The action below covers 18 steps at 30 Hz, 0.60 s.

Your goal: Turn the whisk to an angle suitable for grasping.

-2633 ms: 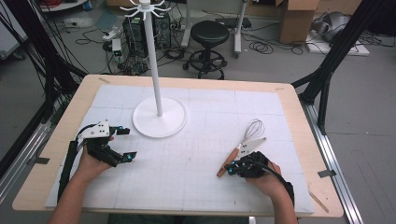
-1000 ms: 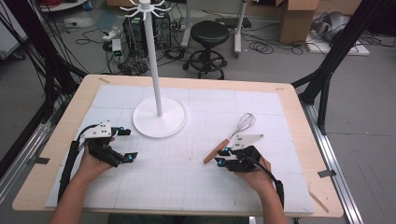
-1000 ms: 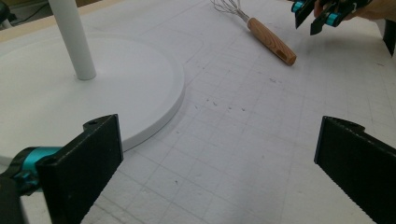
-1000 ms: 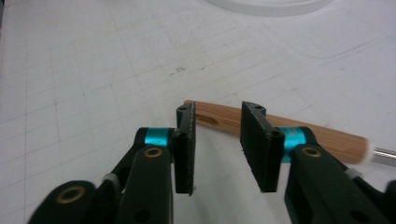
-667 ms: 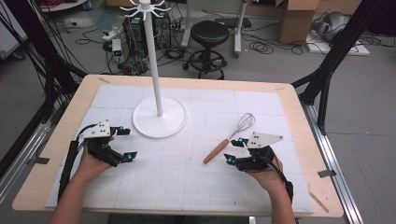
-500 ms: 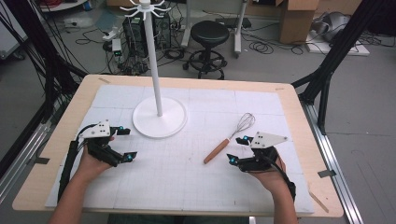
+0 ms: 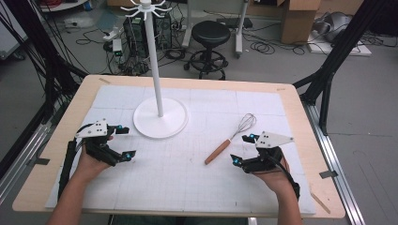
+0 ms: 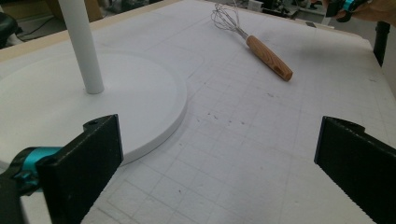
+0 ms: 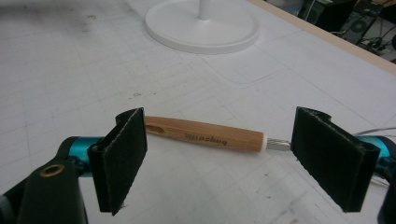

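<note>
Compared with a second before: right gripper (image 7: 241,150) pulled back off the whisk (image 7: 231,139), toward the table's near right; jaws just opened, standing wide apart, nothing pressed between them. Whisk left lying flat on the mat (image 7: 187,187), wooden handle toward the near side, wire head toward the far right, just beyond the right gripper's tips. Seen in the right gripper view as a handle (image 9: 203,133) lying crosswise past the open jaws. Left gripper (image 7: 123,140) unmoved beside the stand (image 7: 160,119), jaws wide apart, holding nothing.

White gridded mat covering most of a wooden table (image 7: 300,122). Beyond: grey floor, black stool (image 7: 210,35), cables, cardboard boxes, black frame legs.
</note>
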Available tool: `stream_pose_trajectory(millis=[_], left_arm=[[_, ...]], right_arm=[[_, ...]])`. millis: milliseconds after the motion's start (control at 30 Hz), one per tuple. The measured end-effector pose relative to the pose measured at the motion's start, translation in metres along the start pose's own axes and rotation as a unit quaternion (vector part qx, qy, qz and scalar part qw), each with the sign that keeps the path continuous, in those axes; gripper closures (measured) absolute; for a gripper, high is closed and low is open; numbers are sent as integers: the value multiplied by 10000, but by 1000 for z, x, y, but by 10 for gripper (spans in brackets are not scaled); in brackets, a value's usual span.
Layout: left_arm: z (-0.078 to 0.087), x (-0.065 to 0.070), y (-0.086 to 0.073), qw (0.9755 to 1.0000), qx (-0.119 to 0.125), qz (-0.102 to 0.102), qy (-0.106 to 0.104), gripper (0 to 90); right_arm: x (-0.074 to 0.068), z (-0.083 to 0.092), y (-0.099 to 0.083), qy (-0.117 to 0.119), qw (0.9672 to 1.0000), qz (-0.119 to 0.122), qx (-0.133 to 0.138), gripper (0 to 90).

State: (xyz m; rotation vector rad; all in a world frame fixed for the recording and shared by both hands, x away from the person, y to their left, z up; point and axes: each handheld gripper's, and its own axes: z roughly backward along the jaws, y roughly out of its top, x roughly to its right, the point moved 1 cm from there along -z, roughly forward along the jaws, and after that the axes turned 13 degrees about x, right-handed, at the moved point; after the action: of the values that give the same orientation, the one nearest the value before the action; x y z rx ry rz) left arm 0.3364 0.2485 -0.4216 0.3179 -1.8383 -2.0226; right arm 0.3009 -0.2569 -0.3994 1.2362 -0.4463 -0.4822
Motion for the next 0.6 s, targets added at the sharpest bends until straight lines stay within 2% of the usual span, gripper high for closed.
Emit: stream_pose_trajectory(millis=[233, 300, 467, 600], left_arm=[[0, 1, 1, 10000, 47, -21, -7, 16], [1, 1, 2, 10000, 72, -38, -22, 17], [1, 1, 2, 10000, 65, -40, -25, 17], [0, 0, 1, 10000, 15, -29, 6, 16]], right_arm=[[1, 10, 11, -156, 9997, 19, 187, 166], [1, 12, 13, -245, 9993, 89, 264, 156], [4, 17, 14, -366, 9981, -44, 485, 155], [7, 18, 12, -382, 9979, -147, 492, 155]])
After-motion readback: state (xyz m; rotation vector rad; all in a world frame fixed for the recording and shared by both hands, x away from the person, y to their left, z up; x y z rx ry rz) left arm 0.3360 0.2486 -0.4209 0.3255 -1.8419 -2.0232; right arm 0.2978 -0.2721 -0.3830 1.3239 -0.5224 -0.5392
